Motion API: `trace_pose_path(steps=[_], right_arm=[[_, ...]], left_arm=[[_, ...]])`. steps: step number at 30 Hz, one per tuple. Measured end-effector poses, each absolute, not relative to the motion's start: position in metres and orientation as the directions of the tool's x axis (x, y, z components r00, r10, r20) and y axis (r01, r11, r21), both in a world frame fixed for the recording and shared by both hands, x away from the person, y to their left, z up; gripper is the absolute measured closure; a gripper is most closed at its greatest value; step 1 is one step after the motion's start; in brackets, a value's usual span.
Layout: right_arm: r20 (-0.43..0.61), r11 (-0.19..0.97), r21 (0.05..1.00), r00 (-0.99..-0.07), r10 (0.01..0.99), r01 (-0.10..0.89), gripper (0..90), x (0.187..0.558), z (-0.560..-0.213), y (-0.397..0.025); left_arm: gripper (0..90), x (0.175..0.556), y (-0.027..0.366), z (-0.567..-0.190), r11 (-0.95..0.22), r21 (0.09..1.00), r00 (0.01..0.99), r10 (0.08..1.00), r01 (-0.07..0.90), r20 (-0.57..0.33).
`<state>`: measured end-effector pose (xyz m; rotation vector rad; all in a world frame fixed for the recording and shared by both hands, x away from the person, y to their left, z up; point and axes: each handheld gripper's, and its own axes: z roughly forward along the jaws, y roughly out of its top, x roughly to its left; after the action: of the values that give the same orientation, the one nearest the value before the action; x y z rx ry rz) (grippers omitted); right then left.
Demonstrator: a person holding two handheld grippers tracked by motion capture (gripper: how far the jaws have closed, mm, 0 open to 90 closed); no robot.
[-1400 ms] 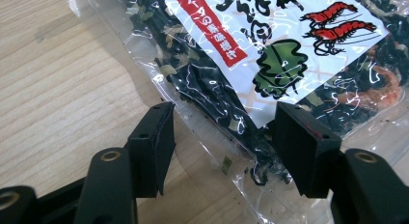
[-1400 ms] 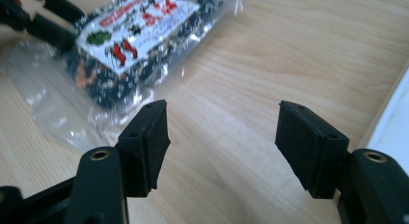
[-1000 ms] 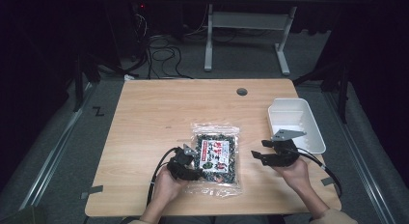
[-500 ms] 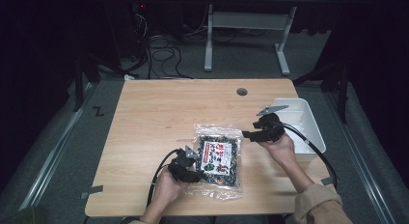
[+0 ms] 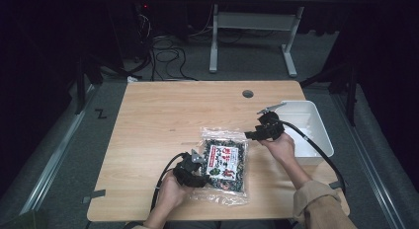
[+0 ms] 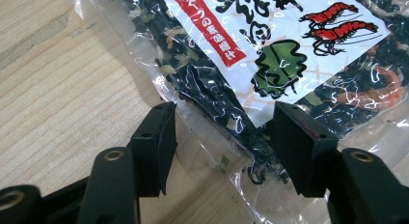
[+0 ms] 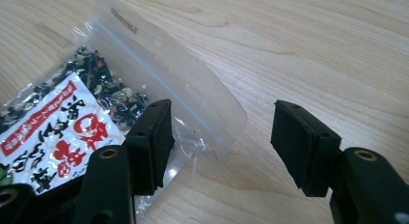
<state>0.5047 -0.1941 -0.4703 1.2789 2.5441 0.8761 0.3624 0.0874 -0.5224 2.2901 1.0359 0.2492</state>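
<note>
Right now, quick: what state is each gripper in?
Left gripper: open, jaws astride the bag's bottom edge, holding nothing.
Right gripper: open, jaws astride the bag's top corner, holding nothing.

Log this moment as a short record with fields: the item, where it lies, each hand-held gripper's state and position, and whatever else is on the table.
item: clear packet of dried seaweed mix with a white and red shrimp label
placement: flat on the wooden table, near the front edge
left hand-held gripper: open, jaws straddling the packet's lower left edge
right hand-held gripper: open, at the packet's clear sealed top corner, not closed on it
other: white plastic bin at the table's right edge
table detail: round cable hole near the far edge
</note>
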Motion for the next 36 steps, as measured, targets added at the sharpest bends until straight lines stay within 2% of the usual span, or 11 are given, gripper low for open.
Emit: trace_pose_path(steps=[10, 16, 24, 29, 34, 36], right_arm=[[0.164, 0.458, 0.515, -0.608, 0.777, 0.724, 42.8, 0.519, -0.483, -0.185], [0.227, 0.458, 0.500, -0.622, 0.749, 0.735, 55.4, 0.523, -0.487, -0.182], [0.224, 0.496, 0.497, -0.658, 0.719, 0.712, 76.2, 0.517, -0.480, -0.186], [0.199, 0.526, 0.479, -0.670, 0.715, 0.703, 85.0, 0.508, -0.476, -0.189], [0.208, 0.539, 0.453, -0.672, 0.710, 0.710, 87.0, 0.496, -0.476, -0.199], [0.221, 0.532, 0.455, -0.669, 0.710, 0.714, 81.2, 0.494, -0.476, -0.202]], left_arm=[[42.4, 0.362, 0.086, -0.522, -0.519, 0.601, 0.680, 0.731, 0.608, -0.058], [42.3, 0.361, 0.087, -0.522, -0.519, 0.603, 0.675, 0.737, 0.606, -0.045], [42.3, 0.363, 0.090, -0.521, -0.501, 0.603, 0.636, 0.772, 0.620, -0.012], [42.3, 0.364, 0.094, -0.521, -0.477, 0.604, 0.593, 0.805, 0.639, 0.008], [42.8, 0.365, 0.096, -0.521, -0.465, 0.607, 0.571, 0.820, 0.644, 0.021], [43.2, 0.365, 0.096, -0.521, -0.464, 0.609, 0.571, 0.821, 0.643, 0.022]])
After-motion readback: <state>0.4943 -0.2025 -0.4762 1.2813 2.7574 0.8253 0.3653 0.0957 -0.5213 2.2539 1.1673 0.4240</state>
